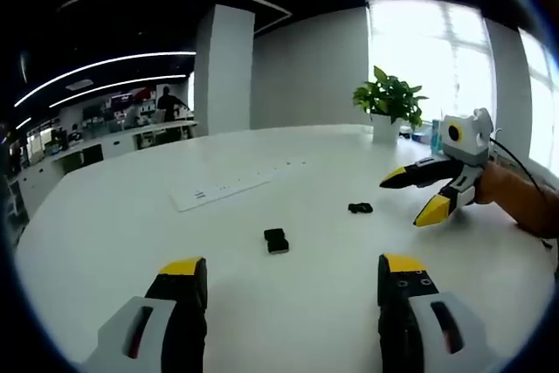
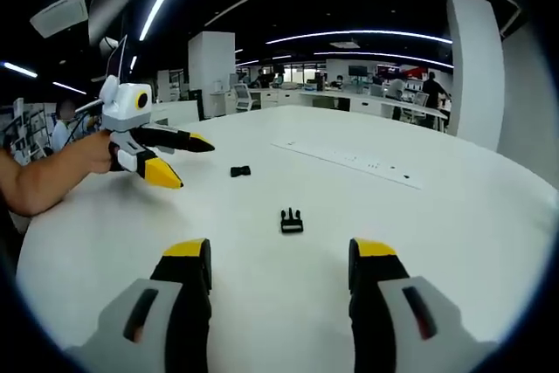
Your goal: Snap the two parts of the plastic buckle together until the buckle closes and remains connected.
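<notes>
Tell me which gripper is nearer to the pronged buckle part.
Right. The right gripper faces the pronged buckle part closely; the left gripper is farther off.

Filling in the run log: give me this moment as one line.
left gripper: open, empty | right gripper: open, empty | buckle halves: apart on white table | step: not yet grasped

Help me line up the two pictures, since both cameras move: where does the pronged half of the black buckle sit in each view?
Left gripper view: the pronged buckle half lies right of centre on the white table, near the right gripper.
Right gripper view: the same half lies just below centre, ahead of that view's own open jaws.
Shared landmark: the flat white power strip.
</notes>
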